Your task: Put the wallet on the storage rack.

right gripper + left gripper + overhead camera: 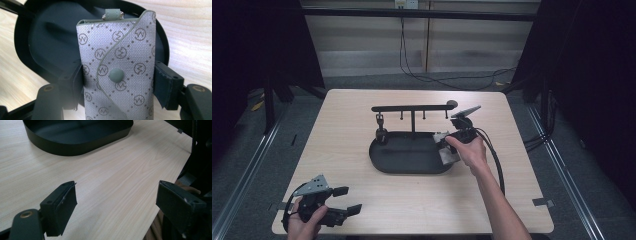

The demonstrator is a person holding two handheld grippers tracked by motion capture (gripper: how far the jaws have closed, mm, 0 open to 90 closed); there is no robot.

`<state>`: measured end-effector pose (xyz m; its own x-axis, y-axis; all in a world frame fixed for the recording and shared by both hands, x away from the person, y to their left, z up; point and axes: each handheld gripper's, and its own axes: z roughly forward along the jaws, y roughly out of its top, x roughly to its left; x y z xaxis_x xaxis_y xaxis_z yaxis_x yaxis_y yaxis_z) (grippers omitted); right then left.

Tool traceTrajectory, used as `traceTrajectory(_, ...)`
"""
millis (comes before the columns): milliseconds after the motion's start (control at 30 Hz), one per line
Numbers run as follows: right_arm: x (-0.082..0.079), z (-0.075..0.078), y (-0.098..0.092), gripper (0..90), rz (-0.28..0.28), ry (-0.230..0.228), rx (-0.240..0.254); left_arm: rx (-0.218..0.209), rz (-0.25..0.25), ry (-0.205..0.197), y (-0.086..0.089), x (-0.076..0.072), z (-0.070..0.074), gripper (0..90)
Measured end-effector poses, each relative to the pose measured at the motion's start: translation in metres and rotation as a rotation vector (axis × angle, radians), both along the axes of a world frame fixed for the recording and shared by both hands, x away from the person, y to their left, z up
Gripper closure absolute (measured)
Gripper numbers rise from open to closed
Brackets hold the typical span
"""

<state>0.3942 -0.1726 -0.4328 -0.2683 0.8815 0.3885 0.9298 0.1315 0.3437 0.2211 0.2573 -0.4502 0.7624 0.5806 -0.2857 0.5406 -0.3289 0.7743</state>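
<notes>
Right gripper, jaws clamped on the grey key pouch, is lowering it toward the black tray's right end; release remains. Left gripper, jaws apart, is idling near the tabletop's front-left corner.

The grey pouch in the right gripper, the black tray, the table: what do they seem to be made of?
Pouch: probably coated woven fabric; a fine weave shows under the printed logos, with smooth piping and a matte snap. Tray: looks like matte black metal or plastic; thin wall, soft sheen. Table: pale wood or wood-look laminate; straight grain lines, smooth finish.
</notes>
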Motion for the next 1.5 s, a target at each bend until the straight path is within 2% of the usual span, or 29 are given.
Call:
traceTrajectory(333,0.008,-0.012,0.001,32.3,-0.023,-0.005,0.04,-0.001,-0.002,0.003,-0.002,0.001,0.0,16.6)
traceTrajectory(600,0.01,-0.017,0.004,32.5,-0.022,-0.006,0.03,0.002,-0.002,0.002,-0.001,0.001,0.0,16.5)
traceTrajectory(767,0.011,-0.019,0.008,32.6,-0.019,-0.011,0.041,-0.001,0.003,0.003,0.0,0.001,0.0,16.6)
traceTrajectory(900,0.012,-0.025,0.012,32.6,-0.028,0.003,0.048,-0.004,0.002,0.0,0.001,0.001,0.001,16.6)
traceTrajectory(1100,0.013,-0.038,0.016,32.5,-0.014,0.014,0.025,-0.004,0.002,0.001,0.001,0.001,0.001,16.6)
traceTrajectory(1233,0.012,-0.044,0.02,31.9,-0.001,0.005,0.0,-0.005,0.002,0.0,0.0,0.0,0.001,16.5)
traceTrajectory(1500,0.011,-0.044,0.023,29.6,0.022,-0.023,-0.03,-0.002,0.0,-0.003,0.0,0.001,0.001,16.6)
